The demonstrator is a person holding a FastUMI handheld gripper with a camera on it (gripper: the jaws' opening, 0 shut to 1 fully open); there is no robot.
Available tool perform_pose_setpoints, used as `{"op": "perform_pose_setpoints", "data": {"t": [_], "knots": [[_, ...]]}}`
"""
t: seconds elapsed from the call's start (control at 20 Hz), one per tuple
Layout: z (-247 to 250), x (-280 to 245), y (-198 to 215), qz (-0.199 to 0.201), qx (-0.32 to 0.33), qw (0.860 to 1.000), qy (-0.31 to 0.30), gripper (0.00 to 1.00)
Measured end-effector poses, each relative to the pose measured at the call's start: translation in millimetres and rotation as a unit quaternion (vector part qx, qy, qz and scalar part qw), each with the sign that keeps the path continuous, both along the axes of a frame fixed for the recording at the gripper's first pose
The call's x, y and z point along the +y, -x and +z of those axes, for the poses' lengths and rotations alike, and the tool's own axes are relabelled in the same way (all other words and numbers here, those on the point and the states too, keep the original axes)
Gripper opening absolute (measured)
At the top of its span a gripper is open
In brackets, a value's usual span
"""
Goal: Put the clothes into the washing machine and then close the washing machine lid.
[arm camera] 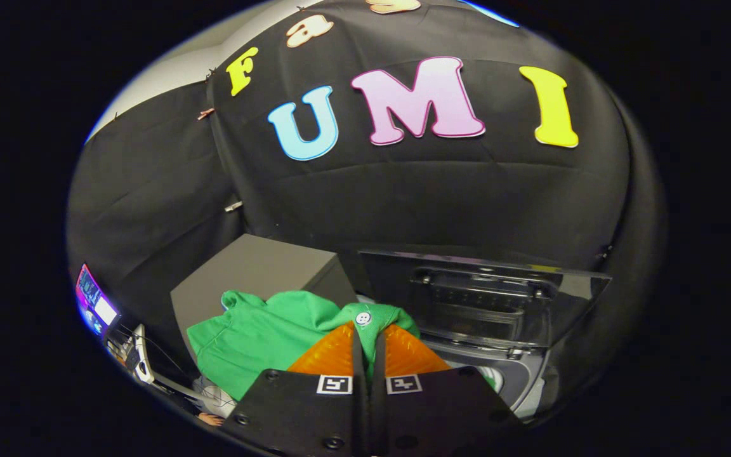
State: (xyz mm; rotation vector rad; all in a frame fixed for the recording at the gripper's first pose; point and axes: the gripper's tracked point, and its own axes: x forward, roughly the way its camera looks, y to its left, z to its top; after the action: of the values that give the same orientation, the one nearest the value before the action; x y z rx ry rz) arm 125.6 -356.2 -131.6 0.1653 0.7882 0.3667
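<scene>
The gripper (368, 339) has its 2 fingers (334, 355) drawn close together, pinching a fold of the green garment (257, 336) between them. A narrow strip of green cloth shows in the slit between the fingers, and a bunch of the fabric bulges just past their tips. On that bunch sits 1 white button (363, 318) with small holes.

The rest of the garment spreads to the left of the fingers and hangs down in loose folds, its far edge lying against a grey box (257, 270) that stands behind it, on the left.

To the right, just beyond the fingers, stands the washing machine (521, 381). Its dark lid (486, 298) is raised and leans back toward the far wall, with the glossy inner face and a moulded handle recess turned toward the camera. Below the lid, the rim of the tub opening shows to the right of the fingers; a small patch of green appears there, though I cannot tell whether it lies inside the tub.

Far left and low, a lit screen (94, 299) glows, with cables and pale gear near it. Black cloth forms the wall behind everything.
</scene>
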Motion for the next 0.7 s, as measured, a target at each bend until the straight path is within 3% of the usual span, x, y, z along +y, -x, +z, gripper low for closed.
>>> {"op": "perform_pose_setpoints", "data": {"t": [0.3,0.7], "knots": [[-39,-30,9,-0.010,0.009,1.000,0.026,0.05],[-106,-68,5,-0.078,0.031,0.993,0.082,0.05]]}}
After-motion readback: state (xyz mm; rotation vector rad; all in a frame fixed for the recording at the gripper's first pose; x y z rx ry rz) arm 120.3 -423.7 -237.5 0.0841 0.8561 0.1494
